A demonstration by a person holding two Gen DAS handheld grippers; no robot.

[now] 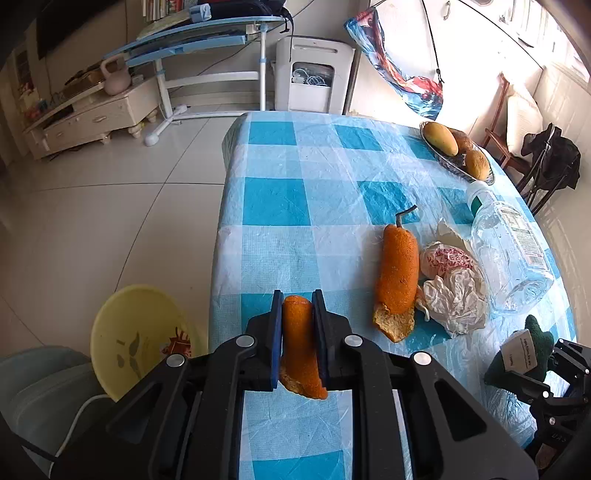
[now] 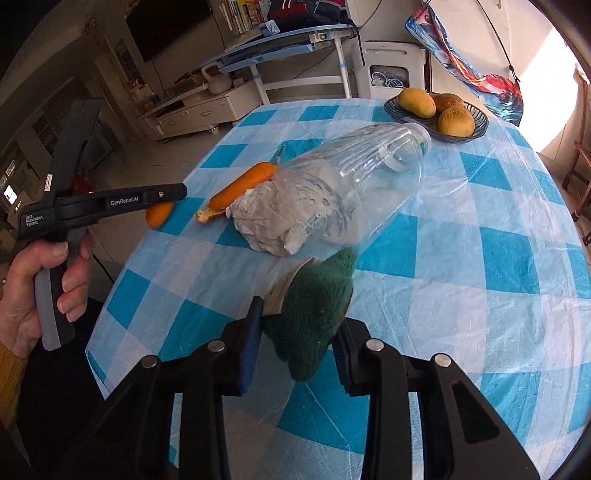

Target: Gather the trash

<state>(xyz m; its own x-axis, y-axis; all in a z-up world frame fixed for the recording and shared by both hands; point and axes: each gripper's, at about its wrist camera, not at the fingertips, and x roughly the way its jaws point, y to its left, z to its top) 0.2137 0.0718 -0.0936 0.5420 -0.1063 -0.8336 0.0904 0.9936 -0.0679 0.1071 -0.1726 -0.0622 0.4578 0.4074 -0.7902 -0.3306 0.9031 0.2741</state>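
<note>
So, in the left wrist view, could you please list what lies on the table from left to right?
Orange peel held in the left gripper → long orange peel → crumpled paper → clear plastic bottle → green plush toy in the right gripper.

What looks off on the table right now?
The clear plastic bottle lies toppled on its side on the checked tablecloth, hard against the crumpled wrappers and a long orange peel. No spill is visible. The fruit basket sits upright and tidy.

White tiled floor (image 1: 110, 206), cream cabinet (image 1: 92, 114), sunlit window (image 1: 554, 33).
</note>
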